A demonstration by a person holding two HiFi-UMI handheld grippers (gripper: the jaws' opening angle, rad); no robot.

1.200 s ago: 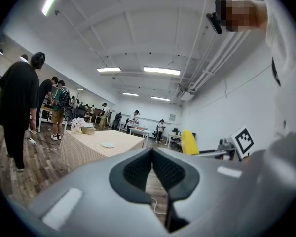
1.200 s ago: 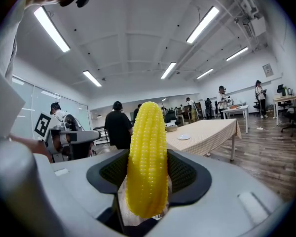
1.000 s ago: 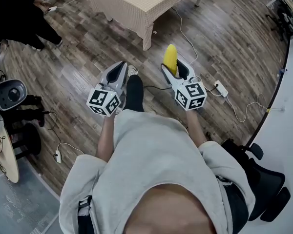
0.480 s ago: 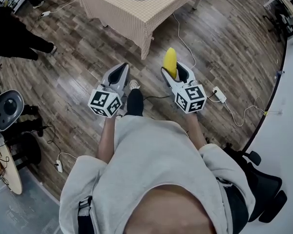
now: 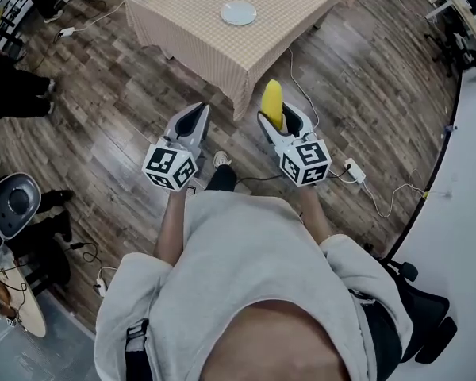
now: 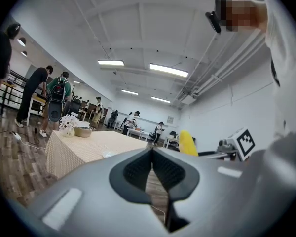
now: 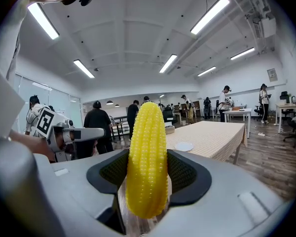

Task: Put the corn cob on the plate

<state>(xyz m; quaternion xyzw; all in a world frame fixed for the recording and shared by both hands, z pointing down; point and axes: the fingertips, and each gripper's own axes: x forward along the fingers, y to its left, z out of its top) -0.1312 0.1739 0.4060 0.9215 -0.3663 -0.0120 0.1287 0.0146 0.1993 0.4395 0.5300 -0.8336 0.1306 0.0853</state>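
The left gripper [image 5: 197, 111] is over the wood floor [image 5: 103, 117], its jaws closed tip to tip with nothing between them. Ahead, the plate [image 5: 238, 13] lies on the checked tabletop [image 5: 301, 6]. The right gripper [image 5: 279, 120] has its jaws clamped on the corn [image 5: 271, 101], which stands upright between them, well apart from the plate.

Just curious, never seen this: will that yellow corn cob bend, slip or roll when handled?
The yellow corn cob sticks straight out between the jaws of the right gripper, so it is probably stiff. Its round, tapered shape may let it roll on the round white plate. Its bumpy kernels likely help grip.
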